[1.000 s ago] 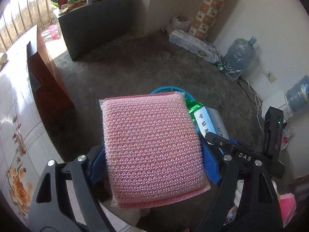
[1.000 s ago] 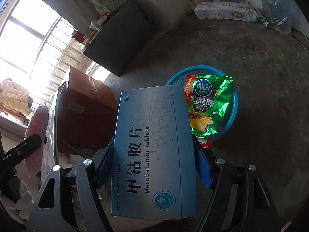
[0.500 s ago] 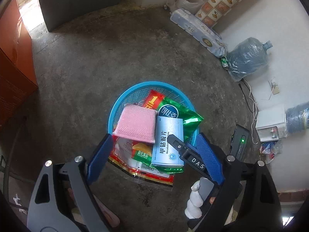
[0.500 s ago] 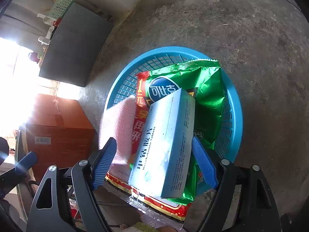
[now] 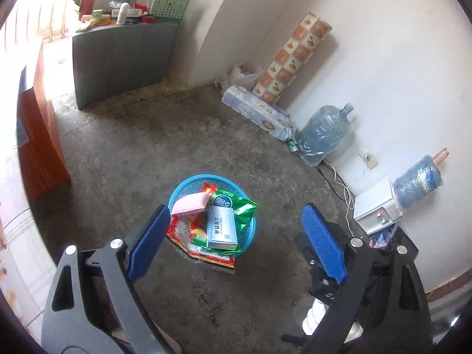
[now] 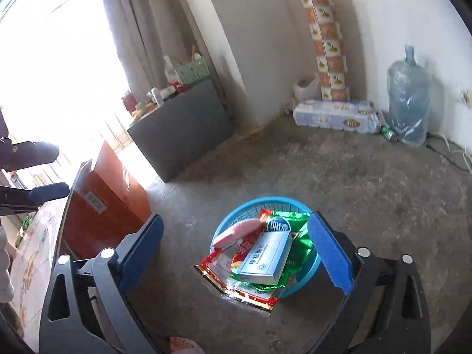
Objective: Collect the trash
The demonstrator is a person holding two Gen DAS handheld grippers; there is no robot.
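Now both the left gripper [image 5: 236, 224] and right gripper [image 6: 236, 239], jaws just opened wide and empty, hang above the blue basket [image 6: 234, 215], where the pink sponge [image 5: 190, 203] and tablet box [image 6: 264, 256] lie atop snack wrappers [image 5: 239, 206].

Red wrapper [image 5: 188, 230] largely hidden — tablet box [image 5: 221, 227] covers it.

A bare concrete floor [image 5: 147, 153] is bounded by white walls [image 5: 368, 59]. Beside the grey cabinet [image 5: 118, 56], bright window light [image 6: 53, 59] is admitted; curtains [image 6: 153, 29] are hung behind it.
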